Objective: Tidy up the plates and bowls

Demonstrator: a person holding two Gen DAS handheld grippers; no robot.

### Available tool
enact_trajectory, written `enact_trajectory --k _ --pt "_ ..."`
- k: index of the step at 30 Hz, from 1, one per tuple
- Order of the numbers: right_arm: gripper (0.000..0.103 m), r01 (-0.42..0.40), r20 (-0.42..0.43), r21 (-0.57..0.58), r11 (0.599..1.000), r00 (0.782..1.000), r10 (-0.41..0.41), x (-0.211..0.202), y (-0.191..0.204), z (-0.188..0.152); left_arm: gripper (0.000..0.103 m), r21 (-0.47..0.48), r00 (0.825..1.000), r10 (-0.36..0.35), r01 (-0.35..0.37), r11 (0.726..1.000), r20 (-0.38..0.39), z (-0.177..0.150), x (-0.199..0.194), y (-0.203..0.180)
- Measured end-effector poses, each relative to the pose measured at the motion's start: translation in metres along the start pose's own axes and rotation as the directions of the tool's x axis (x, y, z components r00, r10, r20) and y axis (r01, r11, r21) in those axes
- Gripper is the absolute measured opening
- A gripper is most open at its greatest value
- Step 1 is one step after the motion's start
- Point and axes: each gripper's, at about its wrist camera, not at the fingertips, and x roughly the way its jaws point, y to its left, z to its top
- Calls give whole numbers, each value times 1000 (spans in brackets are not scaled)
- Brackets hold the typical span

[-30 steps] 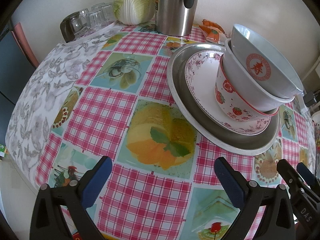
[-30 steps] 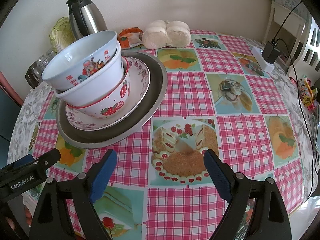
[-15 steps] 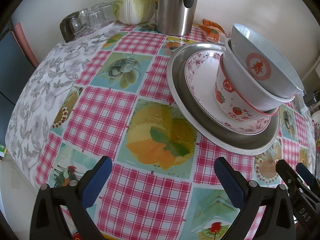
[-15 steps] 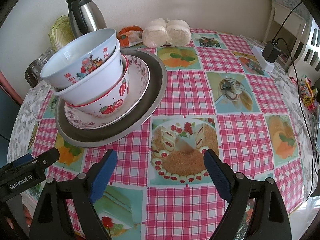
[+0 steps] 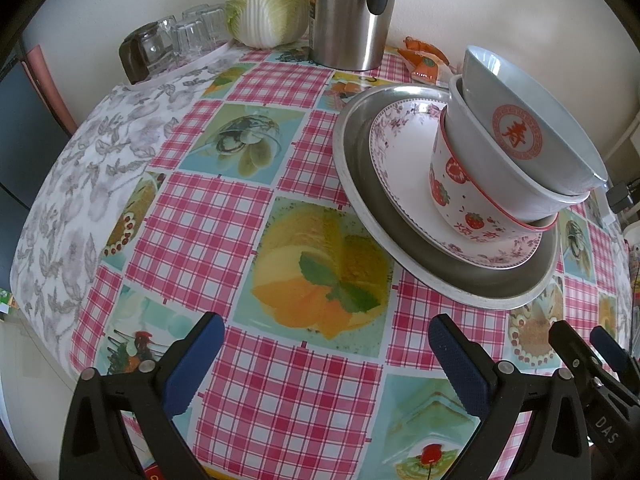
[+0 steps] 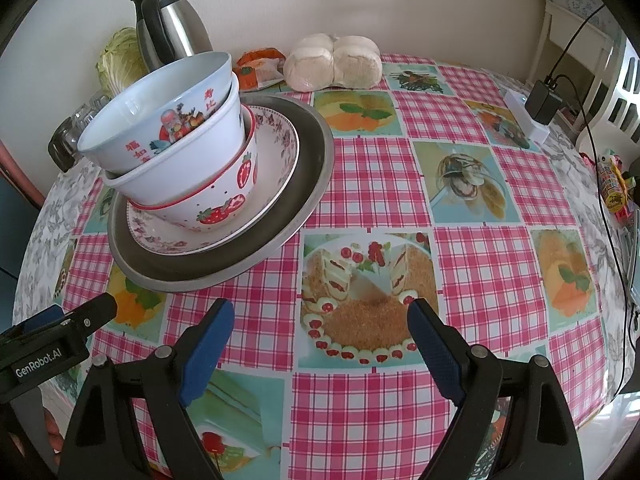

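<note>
A round surface point(image 6: 400, 184) carries a pink checked cloth printed with food pictures. On it sits a stack of dishes. At the bottom is a wide metal plate point(image 6: 224, 268), lying flat. On it rests a smaller flowered plate point(image 6: 276, 168) with a purple floral rim. Inside that plate stand three nested bowls, set toward the plate's edge and leaning rather than sitting level. In the right wrist view their open mouths tilt up and to the left.

The lowest is a strawberry bowl point(image 6: 224, 200), white with red strawberries and a red rim; small red characters near its base are too small to read. Above it is a plain white bowl point(image 6: 180, 164). The top bowl point(image 6: 160, 120) is pale blue-white. In the left wrist view its side point(image 5: 520, 136) bears a red circular medallion with the Chinese character 寿. In the right wrist view it shows painted figures and red Chinese characters that are hard to make out.

The left tool point(image 5: 324, 360) hovers low over the cloth, near the stack, its blue-padded fingers spread wide and holding nothing. Its body reads "GenRobot.AI" in the right wrist view. The right tool point(image 6: 320, 344) is likewise spread and empty, just beside the metal plate; the letters "DAS" show on it in the left wrist view.

Behind the stack stand a steel kettle point(image 5: 348, 16), a cabbage point(image 5: 268, 0), upturned glasses point(image 5: 180, 36) and a bag of buns point(image 6: 332, 64).
</note>
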Motion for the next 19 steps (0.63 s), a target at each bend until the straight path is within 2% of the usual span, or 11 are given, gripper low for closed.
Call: enact_trajectory --k 19 --pt "89 1 -2 -1 1000 1000 -1 1 0 -1 103 18 1000 -24 23 1000 12 -2 -4 -3"
